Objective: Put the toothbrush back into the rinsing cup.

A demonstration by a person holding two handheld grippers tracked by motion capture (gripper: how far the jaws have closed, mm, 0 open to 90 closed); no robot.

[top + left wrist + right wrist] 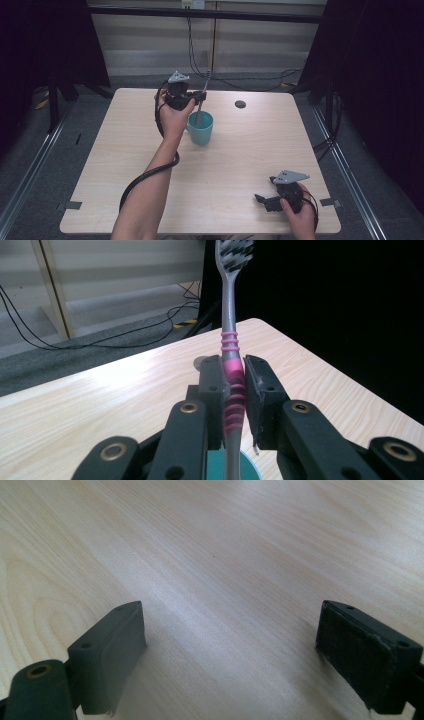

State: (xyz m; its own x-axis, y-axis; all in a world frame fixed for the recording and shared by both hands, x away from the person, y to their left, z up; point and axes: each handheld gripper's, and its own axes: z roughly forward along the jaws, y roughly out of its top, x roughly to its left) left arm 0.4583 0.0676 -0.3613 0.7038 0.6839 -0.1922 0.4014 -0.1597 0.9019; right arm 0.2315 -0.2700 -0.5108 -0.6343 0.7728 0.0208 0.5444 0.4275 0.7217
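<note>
The left gripper (pixel 200 95) is held above the far middle of the table (pixel 125 165), just over the teal cup (pixel 200 128). Its jaws are closed narrowly on a toothbrush (pixel 201 102), and the pink-banded part of the grey handle is pinched between the two pads. In the left gripper view the toothbrush (pixel 231 365) is seen standing almost upright between the jaws, with the bristle head at the top of the picture and the lower handle running down past the pads towards the rim of the cup (pixel 250 465) below. In the high view the lower end of the handle is seen dipping into the mouth of the cup; whether it touches the inside cannot be told. The cup itself is stood upright on the table, just right of the left hand (pixel 172 117).

The right gripper (pixel 260 199) is held low at the near right corner of the table, well apart from the cup and the toothbrush, and is pointed towards the left. In the right gripper view its jaws are seen spread wide, with nothing between the pads (pixel 107 650) but bare wood beneath. A small dark round insert (pixel 240 104) is set into the tabletop to the far right of the cup.
</note>
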